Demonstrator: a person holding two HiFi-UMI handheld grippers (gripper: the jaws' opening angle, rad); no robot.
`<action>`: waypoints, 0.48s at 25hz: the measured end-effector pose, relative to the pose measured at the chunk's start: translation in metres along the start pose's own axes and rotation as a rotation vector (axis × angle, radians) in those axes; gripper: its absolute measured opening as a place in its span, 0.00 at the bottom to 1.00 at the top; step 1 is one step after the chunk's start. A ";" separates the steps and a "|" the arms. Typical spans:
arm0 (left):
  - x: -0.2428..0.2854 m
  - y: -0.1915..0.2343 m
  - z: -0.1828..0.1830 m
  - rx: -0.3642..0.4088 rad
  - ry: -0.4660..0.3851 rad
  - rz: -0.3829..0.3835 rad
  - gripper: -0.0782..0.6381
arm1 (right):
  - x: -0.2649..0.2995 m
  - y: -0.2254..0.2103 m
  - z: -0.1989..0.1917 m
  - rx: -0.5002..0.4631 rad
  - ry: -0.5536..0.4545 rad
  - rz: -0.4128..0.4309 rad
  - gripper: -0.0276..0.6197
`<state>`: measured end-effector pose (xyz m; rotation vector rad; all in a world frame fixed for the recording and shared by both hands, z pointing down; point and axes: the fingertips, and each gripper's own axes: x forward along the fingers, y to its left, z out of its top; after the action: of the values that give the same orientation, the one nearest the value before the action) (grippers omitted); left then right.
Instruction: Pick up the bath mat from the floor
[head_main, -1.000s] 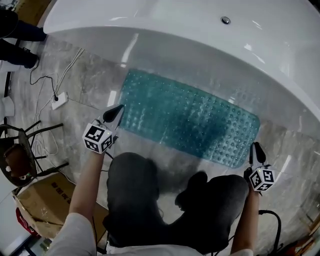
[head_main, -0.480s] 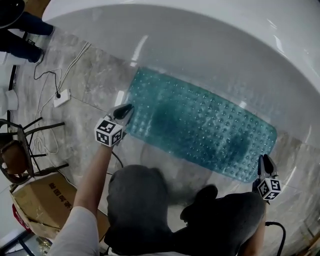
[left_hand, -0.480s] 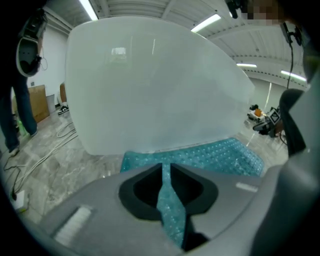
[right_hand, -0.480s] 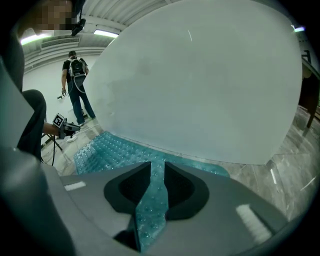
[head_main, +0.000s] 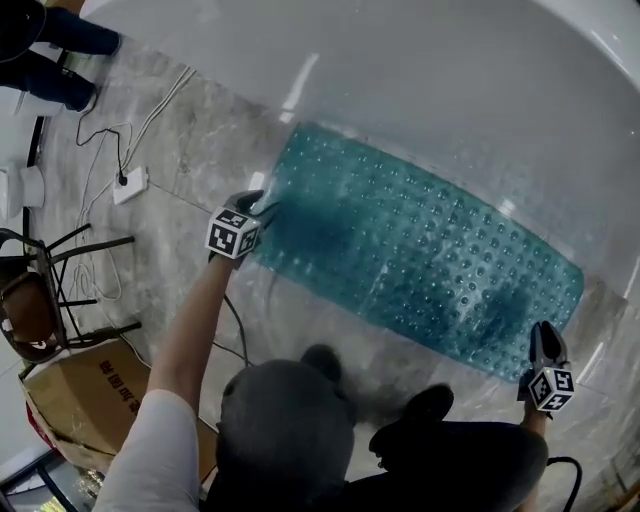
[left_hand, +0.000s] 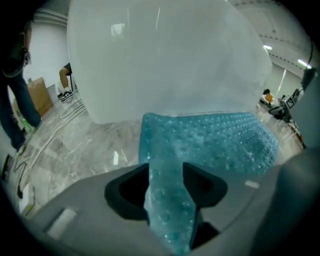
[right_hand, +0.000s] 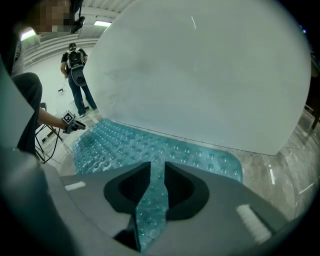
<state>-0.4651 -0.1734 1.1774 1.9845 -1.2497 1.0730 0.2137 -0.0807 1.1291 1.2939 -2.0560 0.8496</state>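
teal nubbed rubber bath mat (head_main: 420, 250): flat on grey marble floor (head_main: 180, 150). left gripper (head_main: 266, 206), 9 o'clock corner: jaws just opening, mat between, unclamped. right gripper (head_main: 545, 330), 4 o'clock corner: narrowly parted, mat between.

The bathtub (head_main: 450, 90) runs off the top and right edges. A bystander's legs (head_main: 70, 35) are cropped at upper left, and a chair (head_main: 25, 315) at left. The left claw (head_main: 266, 206), jaws just opening with the bath mat (head_main: 420, 240) between them, hides the mat's corner from above. Print on the cardboard box (head_main: 70, 410) is too small to read.
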 end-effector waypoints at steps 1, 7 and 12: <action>0.008 0.007 -0.007 0.000 0.028 0.008 0.42 | 0.003 0.000 -0.004 -0.003 0.005 0.000 0.19; 0.050 0.025 -0.033 -0.076 0.160 -0.045 0.57 | 0.009 -0.011 -0.022 0.000 0.025 -0.016 0.19; 0.060 0.022 -0.039 -0.092 0.198 -0.055 0.59 | 0.004 -0.017 -0.032 0.026 0.011 -0.035 0.19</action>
<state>-0.4830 -0.1795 1.2502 1.7866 -1.1130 1.1330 0.2321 -0.0639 1.1564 1.3327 -2.0144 0.8679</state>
